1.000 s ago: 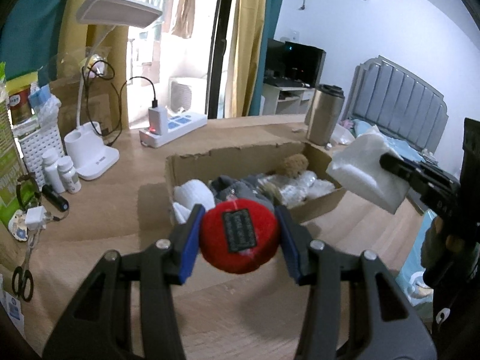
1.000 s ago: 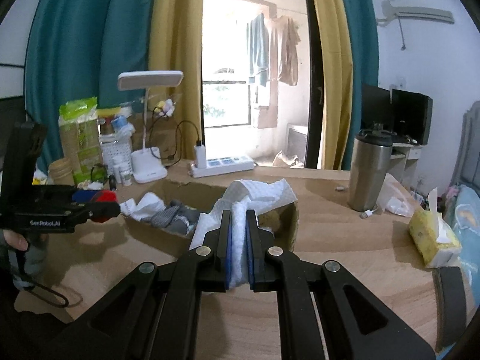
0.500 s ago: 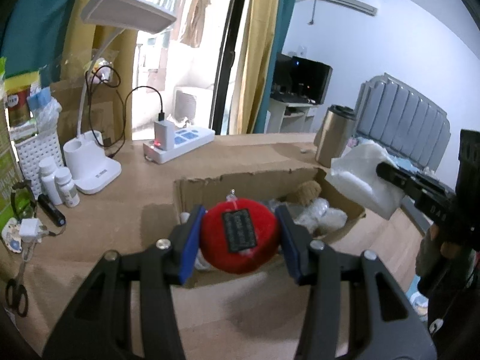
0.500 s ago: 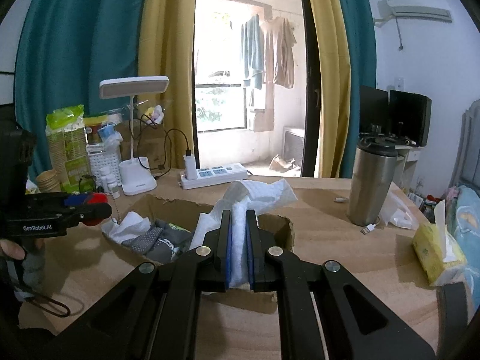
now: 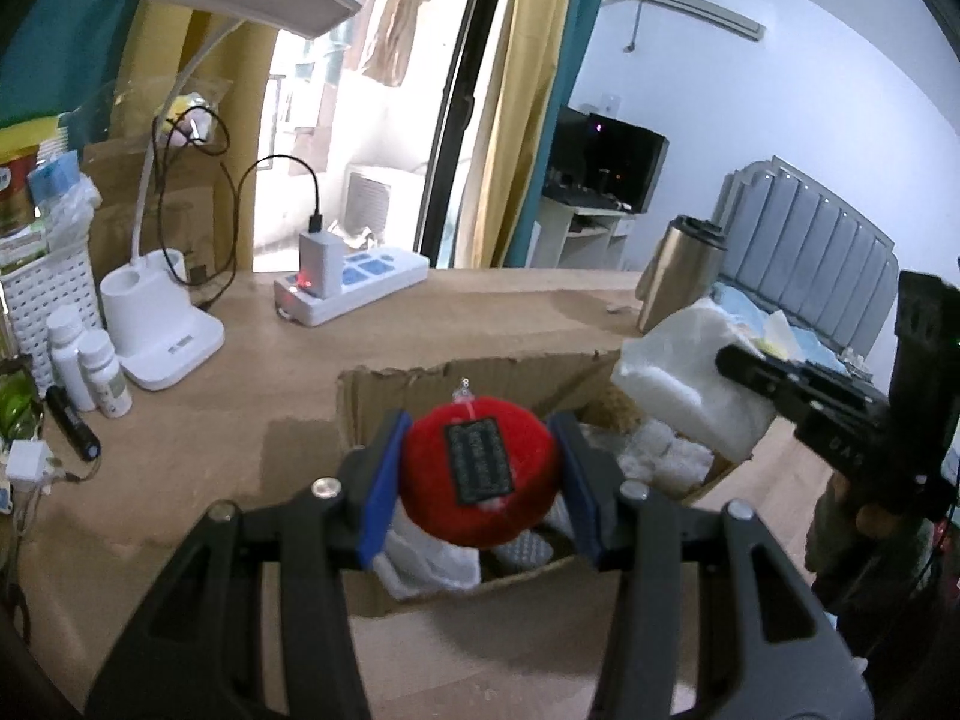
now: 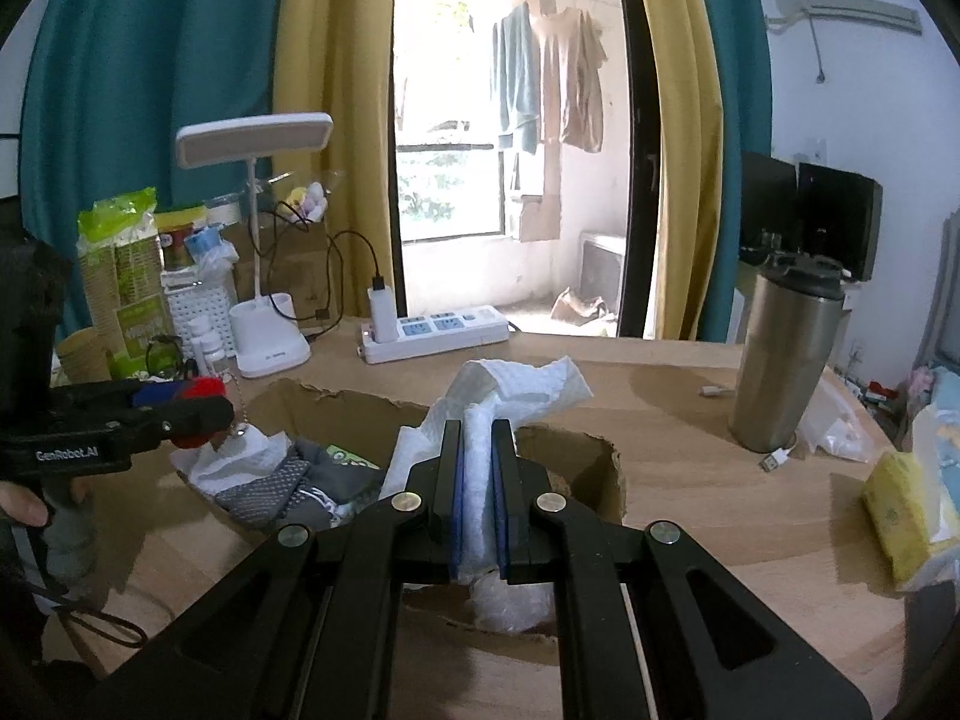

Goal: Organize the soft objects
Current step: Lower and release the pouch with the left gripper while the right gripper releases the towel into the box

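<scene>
The left gripper (image 5: 480, 474) points a little downward over the cardboard box (image 5: 384, 396). Its two blue pads are partly apart and squeeze a red plush ball (image 5: 480, 480) from both sides. The ball hangs in the air above the near left part of the box. It is round and fuzzy, with a black cloth label on its front and a small metal chain at its top. In the right wrist view the same ball shows as a red bit at the tip of the left gripper, with the chain dangling over the left end of the box. A hand (image 6: 24, 504) grips the handle there.

The right gripper (image 6: 478, 498) also tilts a little downward over the box. Its pads are squeezed nearly together on a white cloth (image 6: 516, 390). The cloth is thin, crumpled and bumpy, and it sticks up past the fingertips. It is held in the air above the right part of the box. In the left wrist view it is a white bundle at the right end of the box.

Inside the box lie a white cloth, a grey sock (image 6: 282, 480) and some clear bubble wrap (image 5: 660, 456). The box sits on a wooden table (image 6: 690, 396). Behind the box stand a white desk lamp (image 6: 264, 330) and a white power strip (image 6: 438, 330). To the right of the box stands a steel cup (image 6: 780, 360).
</scene>
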